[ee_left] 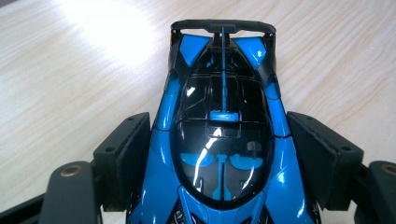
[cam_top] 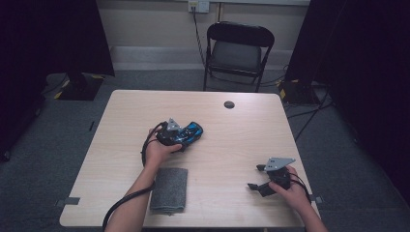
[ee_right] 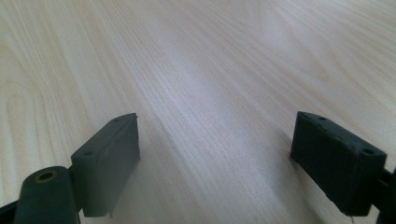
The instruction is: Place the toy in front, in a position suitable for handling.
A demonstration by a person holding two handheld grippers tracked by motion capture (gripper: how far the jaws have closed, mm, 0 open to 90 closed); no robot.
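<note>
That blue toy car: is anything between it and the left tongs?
Nothing visible. The blue toy car sits right between the pads of the left tongs, which close in on both its sides with no other thing between. The grey cloth lies apart, nearer the person.

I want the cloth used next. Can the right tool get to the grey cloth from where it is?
Probably yes. The right tool sits open on the table, and bare wood lies between it and the grey cloth. The left tool, around the blue toy car, is farther back.
</note>
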